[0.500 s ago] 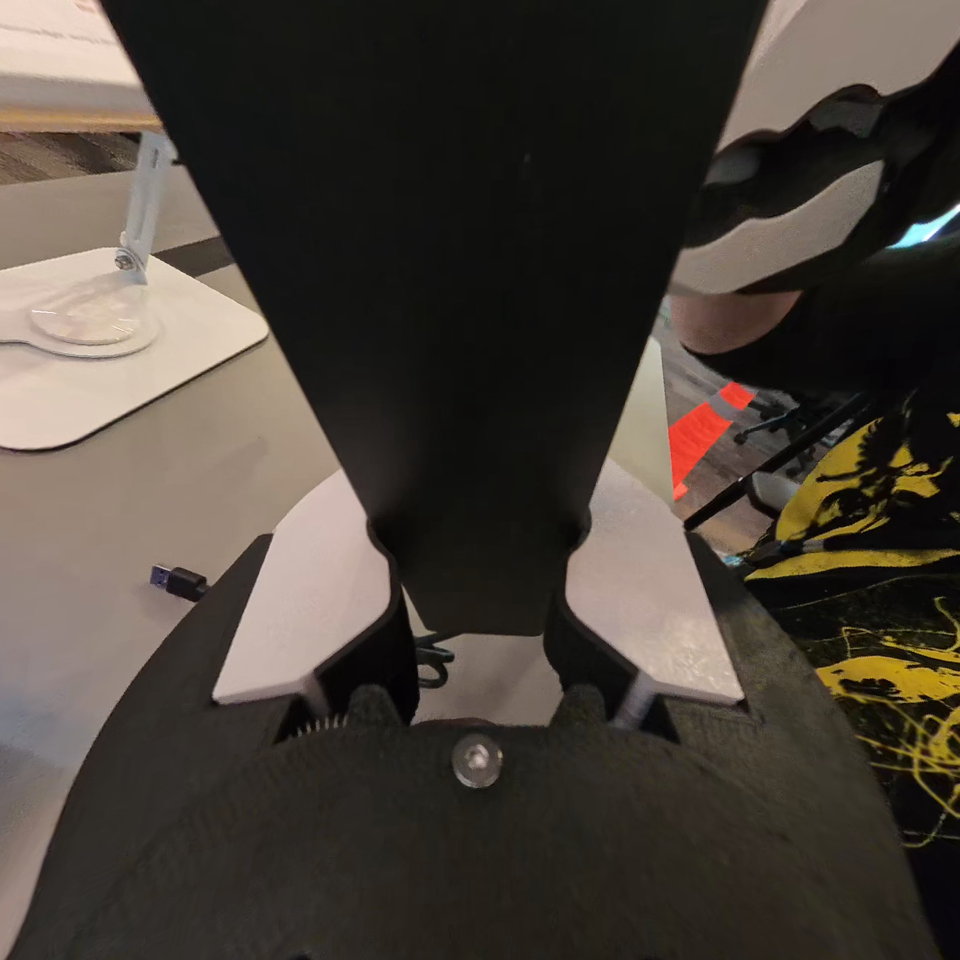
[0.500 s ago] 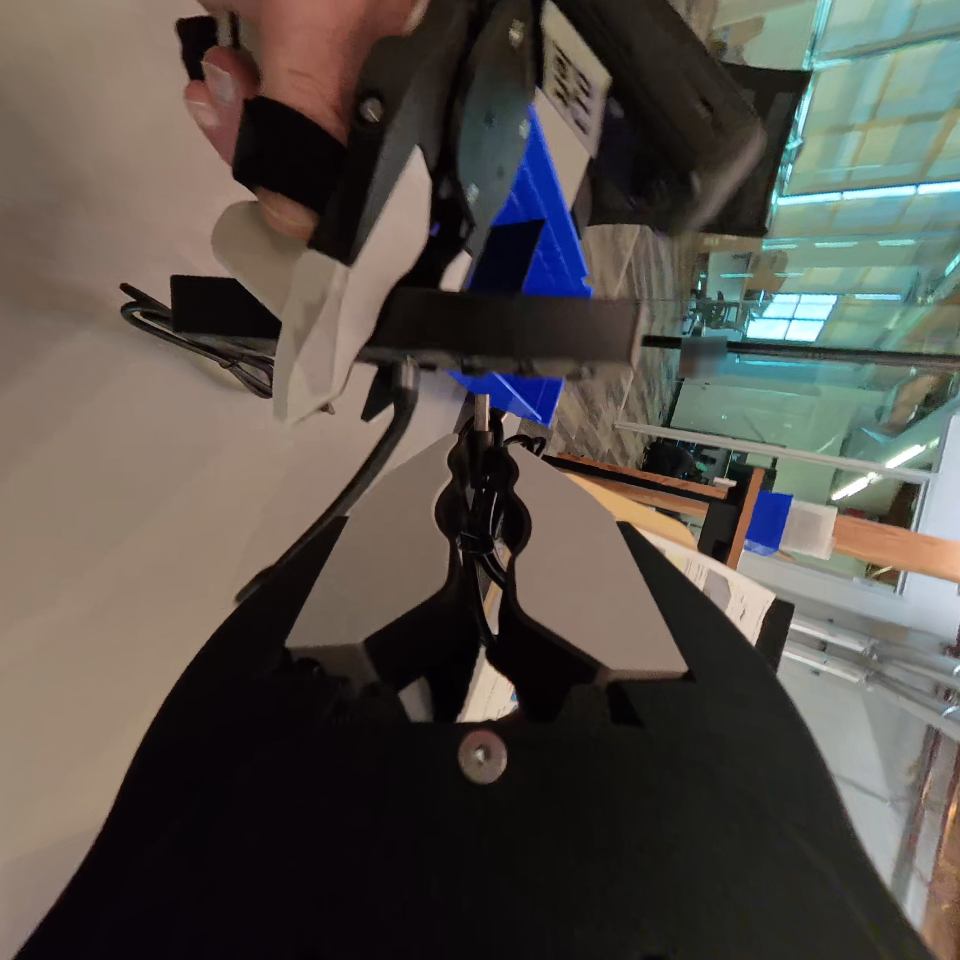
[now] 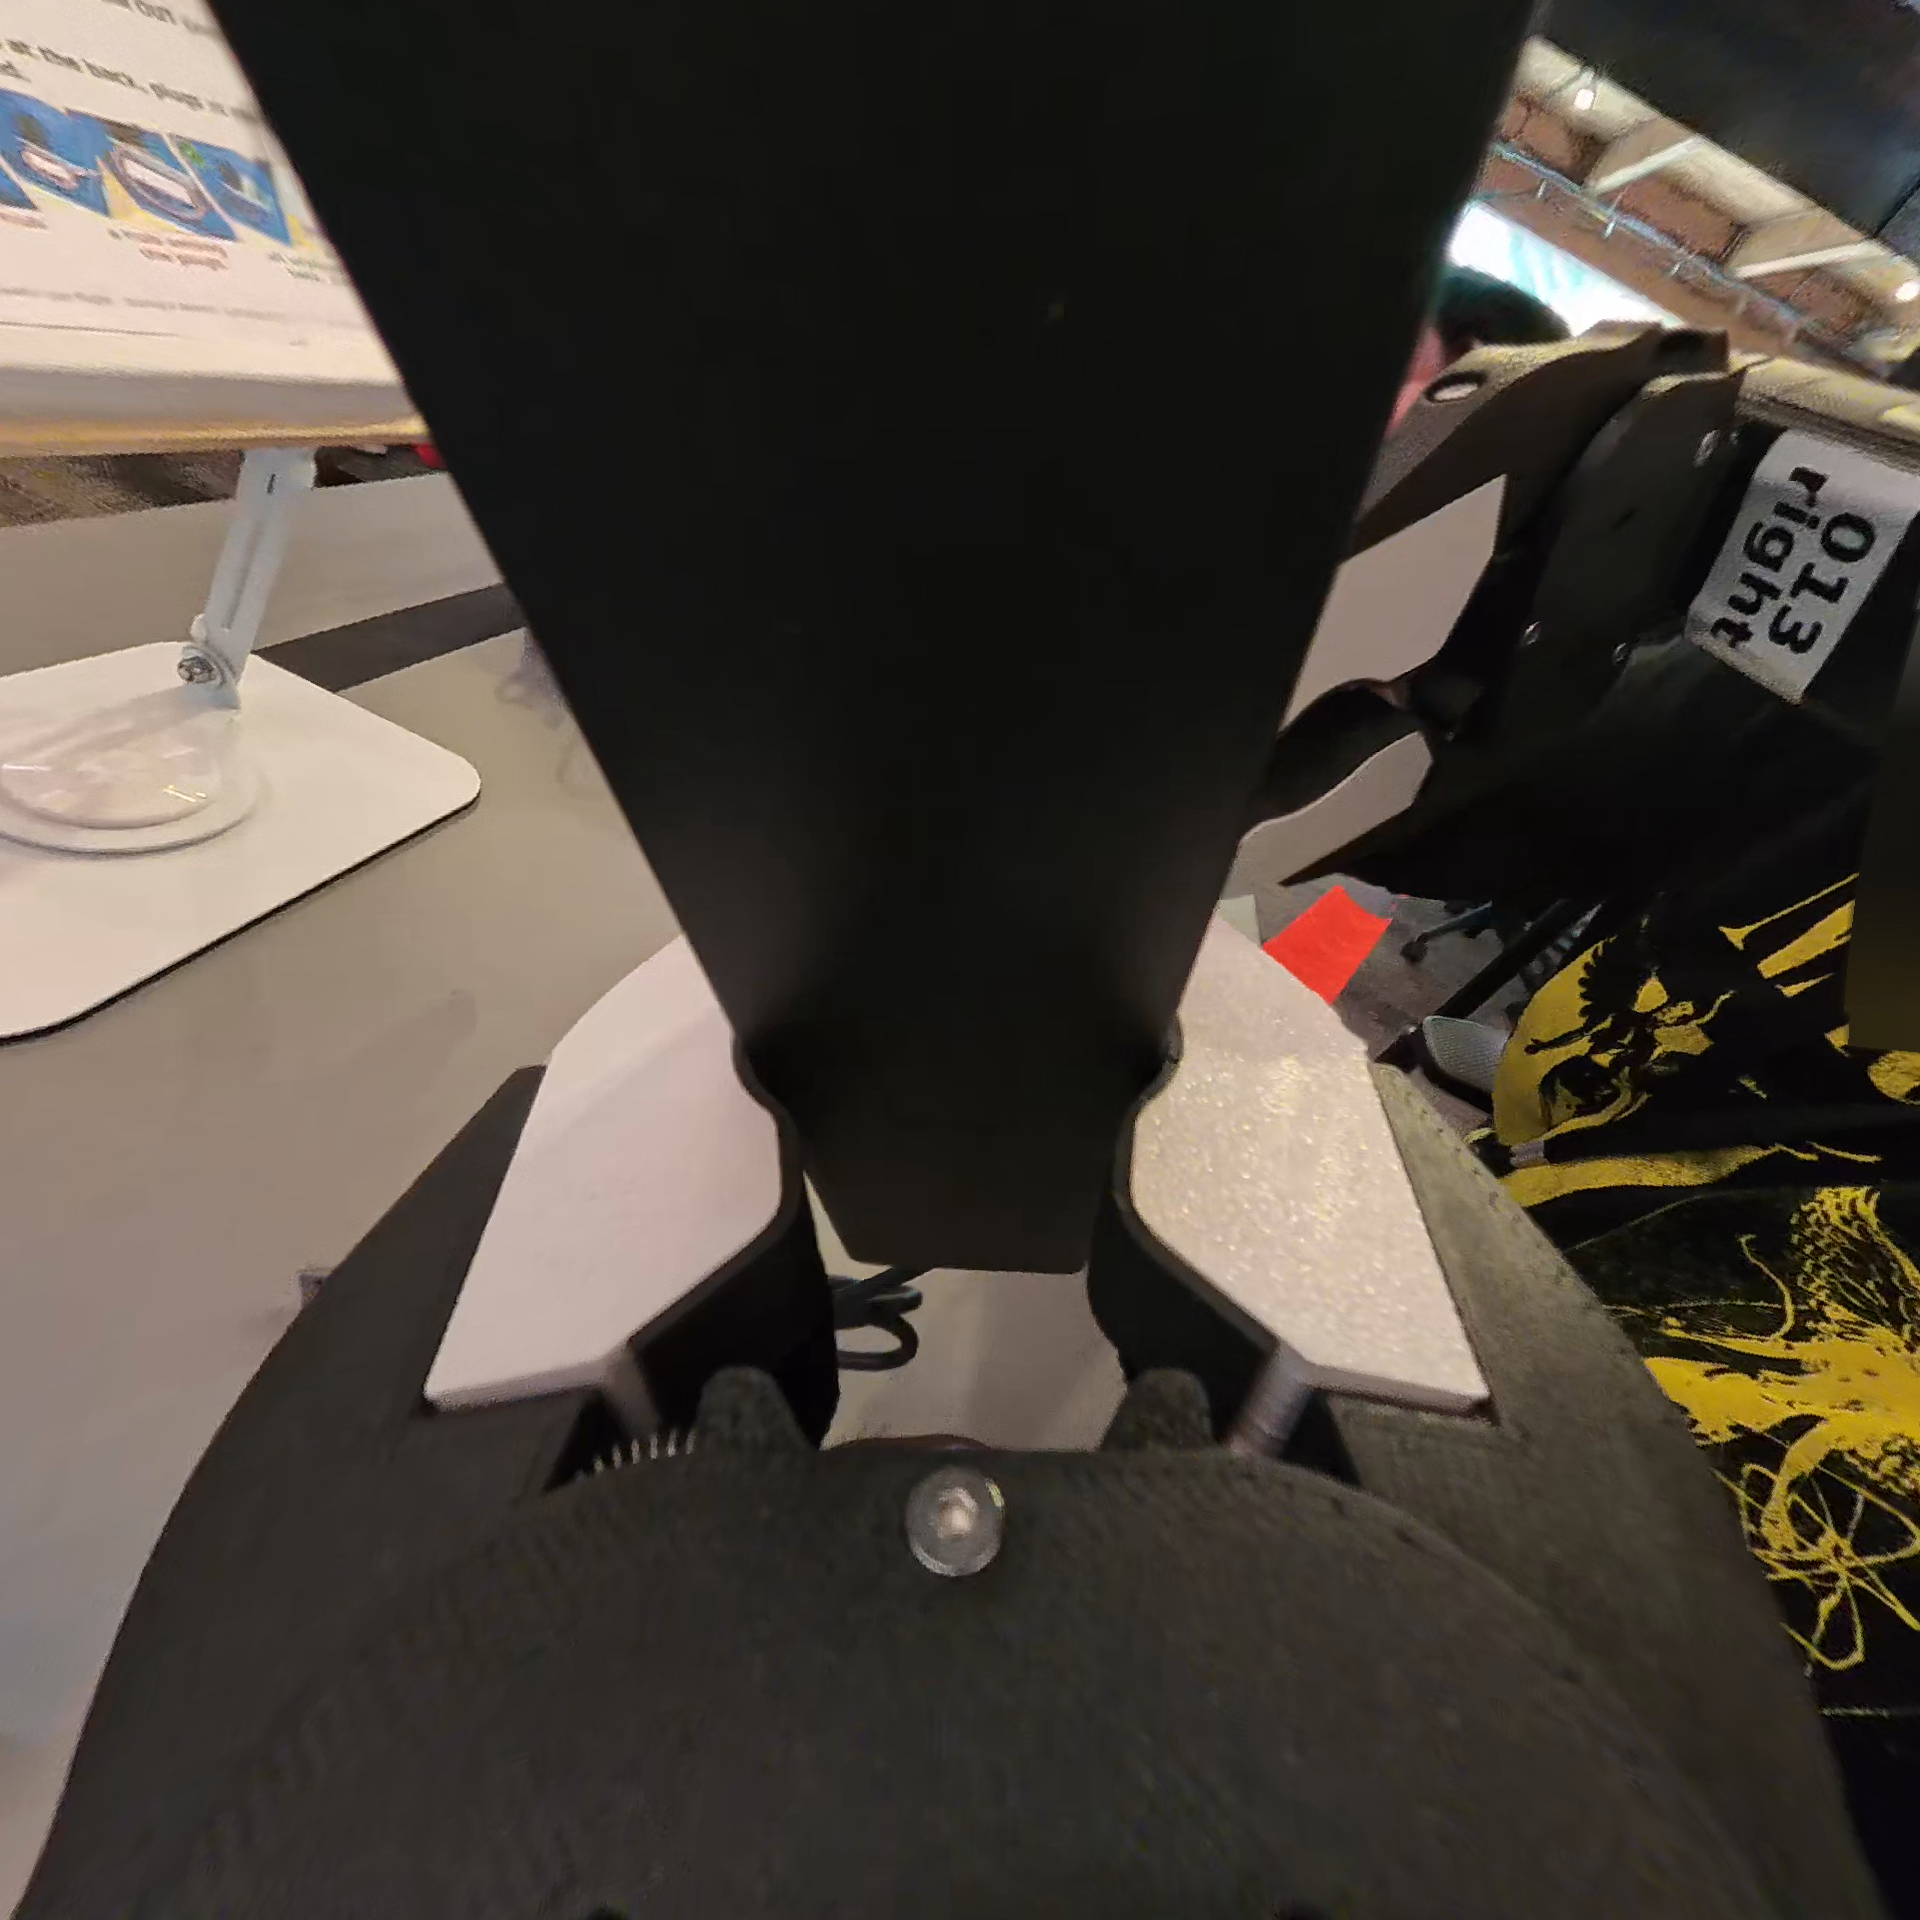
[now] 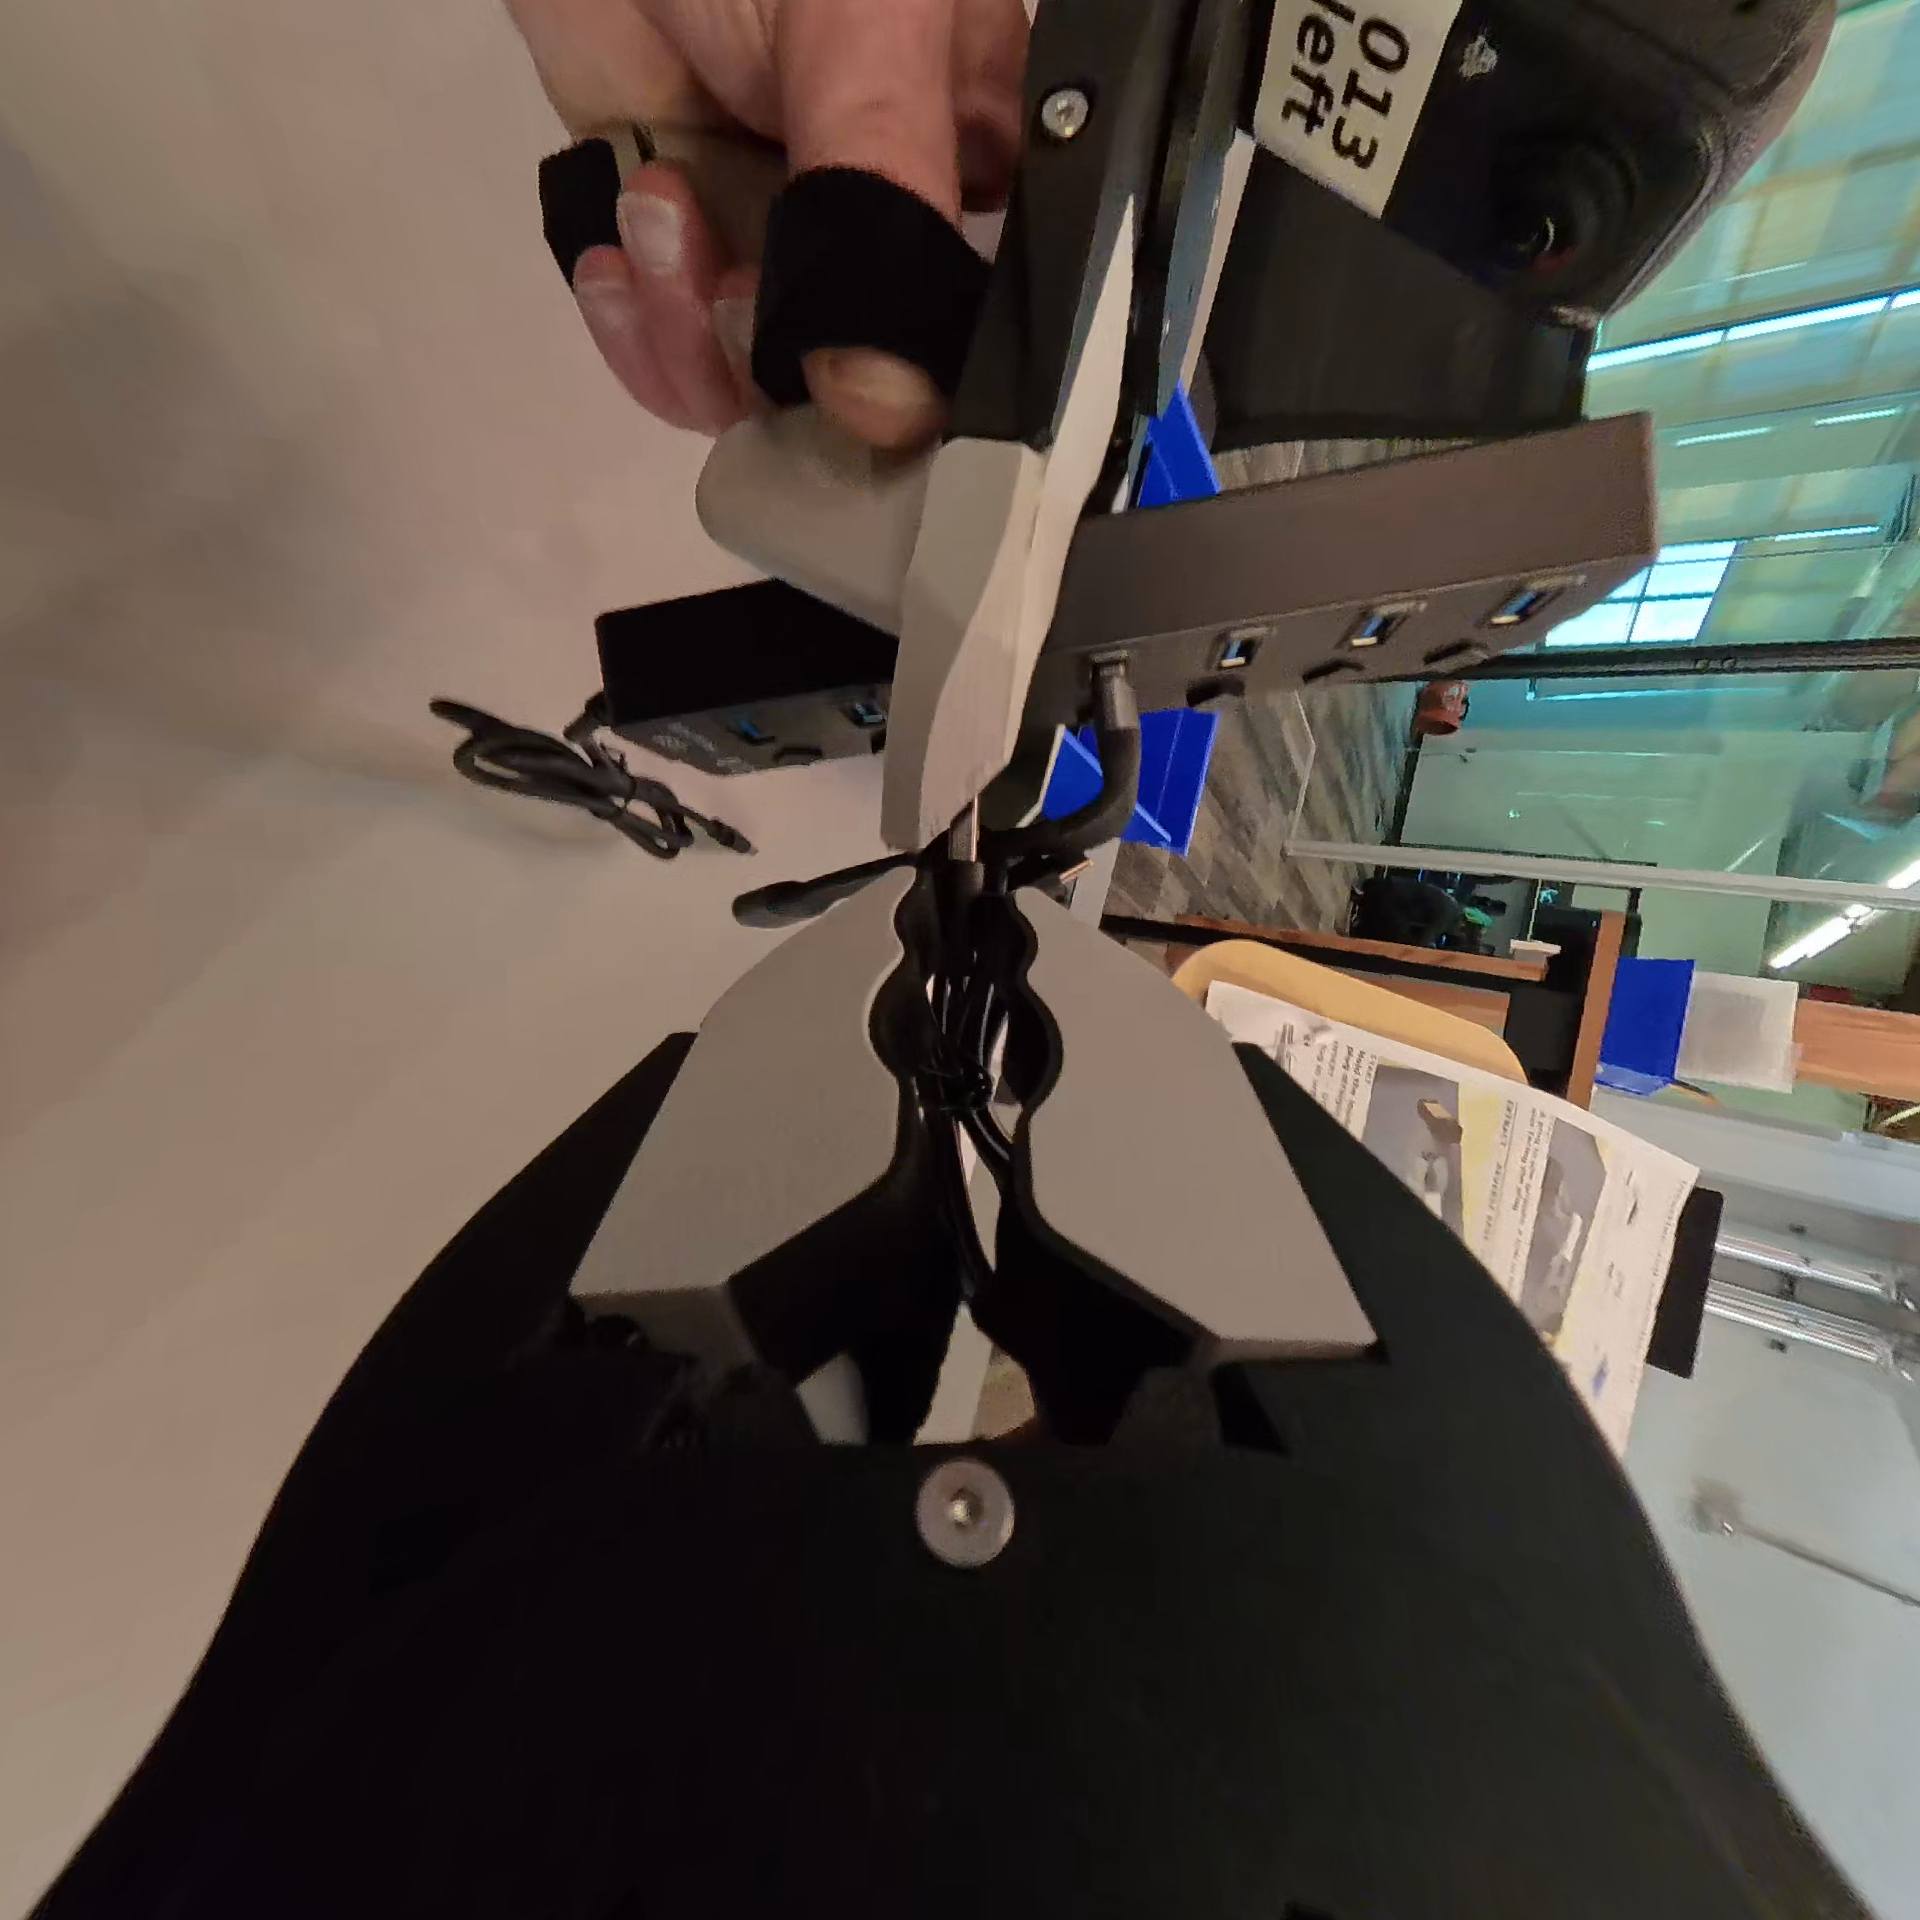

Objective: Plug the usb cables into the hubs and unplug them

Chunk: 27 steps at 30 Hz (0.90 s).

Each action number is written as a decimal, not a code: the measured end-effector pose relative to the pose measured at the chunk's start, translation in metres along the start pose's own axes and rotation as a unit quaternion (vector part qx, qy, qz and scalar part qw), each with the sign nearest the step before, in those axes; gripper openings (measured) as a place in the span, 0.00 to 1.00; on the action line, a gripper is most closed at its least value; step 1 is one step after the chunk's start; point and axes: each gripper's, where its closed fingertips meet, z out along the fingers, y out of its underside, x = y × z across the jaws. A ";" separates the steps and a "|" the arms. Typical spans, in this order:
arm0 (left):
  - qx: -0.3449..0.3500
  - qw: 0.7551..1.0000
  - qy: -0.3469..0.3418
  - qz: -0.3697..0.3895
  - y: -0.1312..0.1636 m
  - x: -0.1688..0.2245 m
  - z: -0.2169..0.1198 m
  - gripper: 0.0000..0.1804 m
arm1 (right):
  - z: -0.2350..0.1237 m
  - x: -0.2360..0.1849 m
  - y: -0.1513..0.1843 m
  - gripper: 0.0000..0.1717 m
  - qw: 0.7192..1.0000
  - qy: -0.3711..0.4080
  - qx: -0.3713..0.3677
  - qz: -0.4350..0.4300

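Right gripper (image 4: 961,883): fingers nearly shut, clamped on a bundle of black cables (image 4: 961,1039); one metal plug tip (image 4: 966,831) sticking out past fingertips, pointing up at held hub.
Held hub (image 4: 1351,561): dark bar, gripped flat between left gripper's (image 4: 997,665) fingers, lifted off table; blue ports along the edge facing right gripper; one black cable (image 4: 1117,748) plugged into port nearest the fingers, curving down to the bundle.
Left gripper, own view: hub (image 3: 914,520) fills the gap, fingers (image 3: 1288,1195) spread wide and tight against its sides.
Hand (image 4: 790,197): on left gripper's handle, black straps on fingers.
Second hub (image 4: 727,665): black, flat on table (image 4: 260,935), farther back; coiled cable (image 4: 582,774) just beside it, end loose.
Blue bins (image 4: 1174,769): behind held hub, contents hidden.
Far bin (image 4: 1642,1023): blue, on wooden shelf, contents not visible.
White stand (image 3: 208,831): on table, left, holding a printed sheet (image 3: 156,208).
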 end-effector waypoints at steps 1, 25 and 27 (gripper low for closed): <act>-0.002 1.000 -0.005 0.003 0.000 -0.001 0.000 0.36 | 0.000 0.000 0.000 0.05 1.000 0.005 0.006 -0.003; 0.005 1.000 0.004 -0.004 0.004 -0.005 0.000 0.36 | -0.024 0.023 0.001 0.05 0.998 -0.009 0.050 0.045; 0.025 1.000 0.005 -0.008 -0.002 -0.007 -0.005 0.36 | -0.032 0.019 0.001 0.05 0.994 -0.029 0.070 0.082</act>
